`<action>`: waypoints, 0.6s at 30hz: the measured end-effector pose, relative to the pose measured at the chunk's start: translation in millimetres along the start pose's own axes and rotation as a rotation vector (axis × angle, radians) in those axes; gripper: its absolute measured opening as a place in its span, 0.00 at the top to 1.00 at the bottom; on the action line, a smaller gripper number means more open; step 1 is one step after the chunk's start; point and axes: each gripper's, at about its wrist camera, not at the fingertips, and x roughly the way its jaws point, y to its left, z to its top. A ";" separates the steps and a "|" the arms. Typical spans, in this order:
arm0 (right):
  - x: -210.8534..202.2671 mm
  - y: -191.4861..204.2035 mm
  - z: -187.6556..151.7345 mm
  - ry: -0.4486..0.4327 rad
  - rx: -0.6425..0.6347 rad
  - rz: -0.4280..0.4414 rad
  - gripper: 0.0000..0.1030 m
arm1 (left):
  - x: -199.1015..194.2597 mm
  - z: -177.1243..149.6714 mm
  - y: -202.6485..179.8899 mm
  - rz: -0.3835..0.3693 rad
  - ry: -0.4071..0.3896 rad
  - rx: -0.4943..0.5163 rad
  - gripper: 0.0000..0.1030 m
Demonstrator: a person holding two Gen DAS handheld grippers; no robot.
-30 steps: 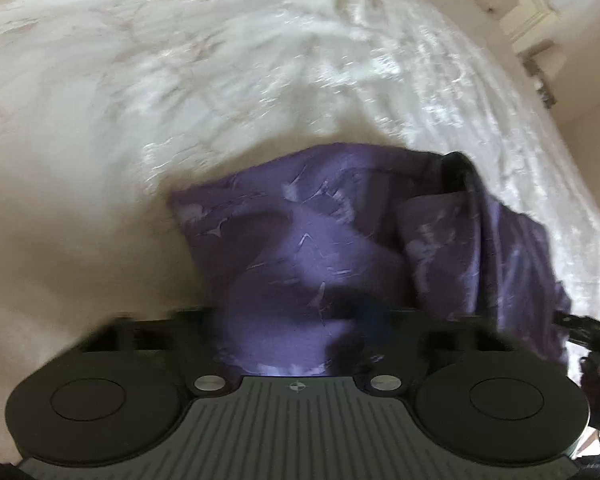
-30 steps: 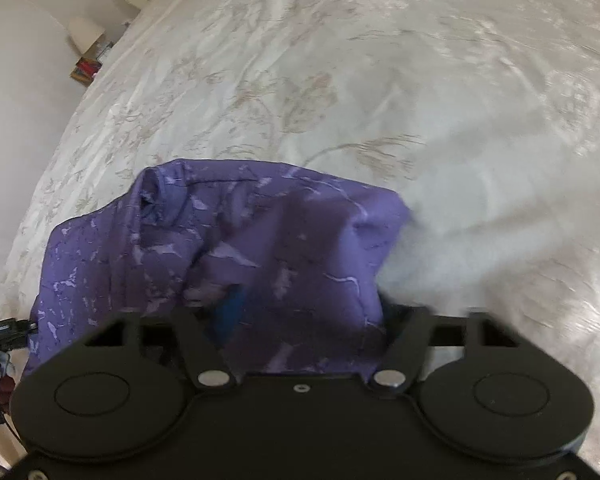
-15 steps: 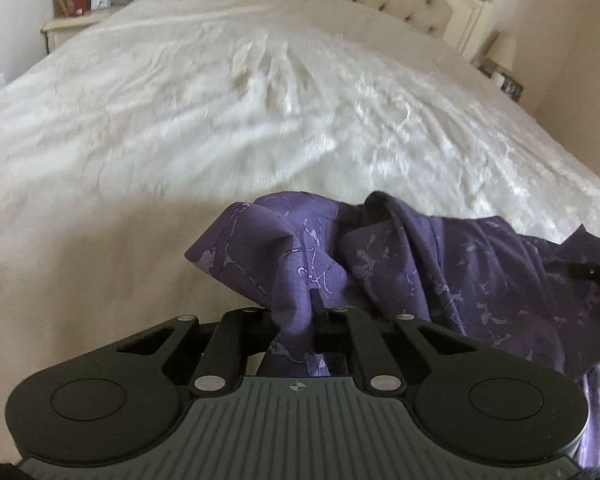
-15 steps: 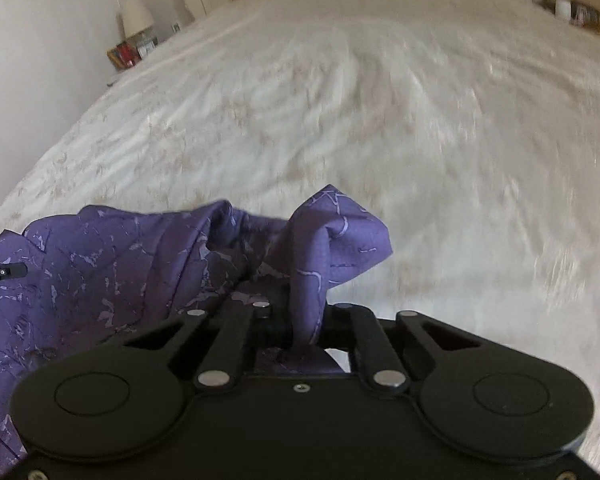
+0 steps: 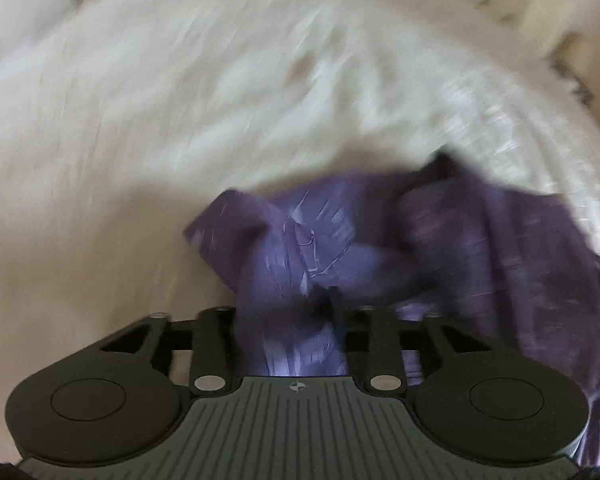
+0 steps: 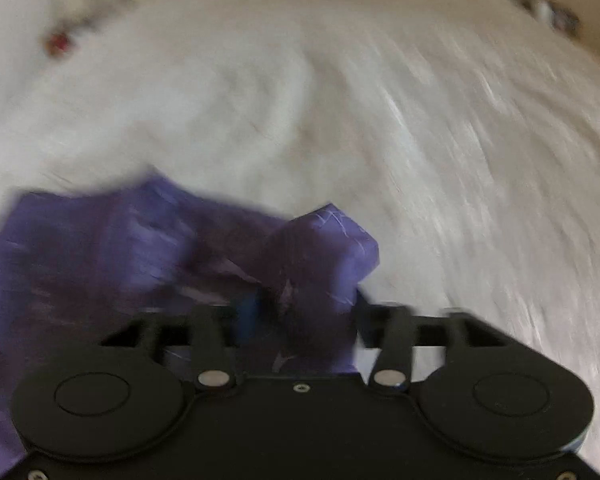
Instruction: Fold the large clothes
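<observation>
Two grippers work one purple garment [image 5: 480, 240] on a white bedspread [image 5: 220, 100]: the left gripper [image 5: 296, 312] and right gripper [image 6: 296, 312] are both opening, bunched cloth between their jaws; blur hides any pad contact.

Purple garment [image 5: 480, 248] w/ pale streaks; bunched, crumpled; on white bed; blurred
</observation>
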 end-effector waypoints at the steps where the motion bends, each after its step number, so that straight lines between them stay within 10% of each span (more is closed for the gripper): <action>1: 6.8 -4.7 -4.5 0.032 0.026 -0.011 0.38 | 3.2 -4.2 6.3 -0.016 0.000 -0.039 0.59; 6: -6.9 -16.8 -20.0 -0.008 0.084 0.006 0.36 | -17.2 -24.8 17.9 -0.065 -0.040 -0.066 0.58; 13: -75.6 -0.2 -36.7 -0.280 0.041 0.022 0.35 | -72.4 -36.0 16.4 0.010 -0.222 -0.051 0.56; 18: -73.6 60.4 -38.1 -0.259 -0.151 0.223 0.36 | -43.4 -27.7 29.2 0.049 -0.102 -0.188 0.54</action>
